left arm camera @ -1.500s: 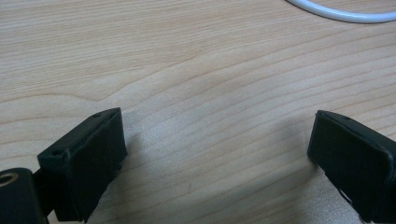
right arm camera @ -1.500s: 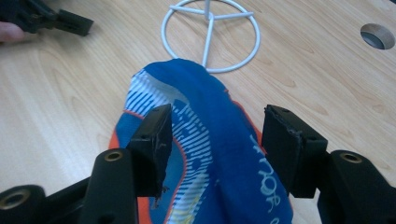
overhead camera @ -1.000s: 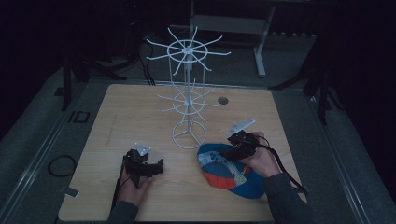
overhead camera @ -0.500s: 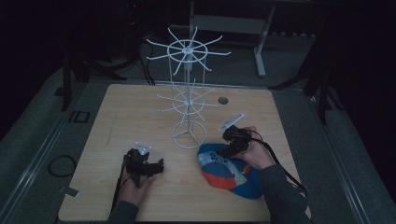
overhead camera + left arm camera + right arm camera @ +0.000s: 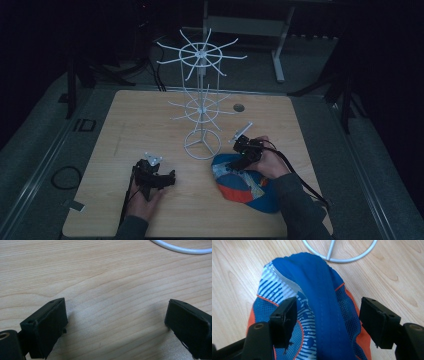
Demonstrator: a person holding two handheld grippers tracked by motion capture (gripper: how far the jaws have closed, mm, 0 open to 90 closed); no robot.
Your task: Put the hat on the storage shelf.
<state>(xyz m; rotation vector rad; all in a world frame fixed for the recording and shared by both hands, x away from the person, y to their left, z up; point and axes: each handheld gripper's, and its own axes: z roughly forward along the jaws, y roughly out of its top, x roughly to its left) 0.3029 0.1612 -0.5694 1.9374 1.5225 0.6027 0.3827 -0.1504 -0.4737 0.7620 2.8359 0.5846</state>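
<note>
A blue, orange and white striped cap (image 5: 245,182) lies on the wooden table (image 5: 125,125) at the front right. My right gripper (image 5: 240,162) hovers over the cap's far end. In the right gripper view its jaws (image 5: 328,307) stand wide on either side of the cap's raised blue fold (image 5: 322,302) without pressing on it. They have just been opening. My left gripper (image 5: 167,177) rests on the table at the front left, open, with bare wood between its jaws (image 5: 115,307).
A white wire rack (image 5: 202,100) with two tiers of spokes stands mid-table. Its ring base (image 5: 339,255) lies just beyond the cap and also shows as a white ring (image 5: 180,248) ahead of the left gripper. A small round hole (image 5: 239,107) sits in the table's far right.
My right gripper has moved left and slightly down, over the cap's far end near the rack's base. The left gripper has kept still.
</note>
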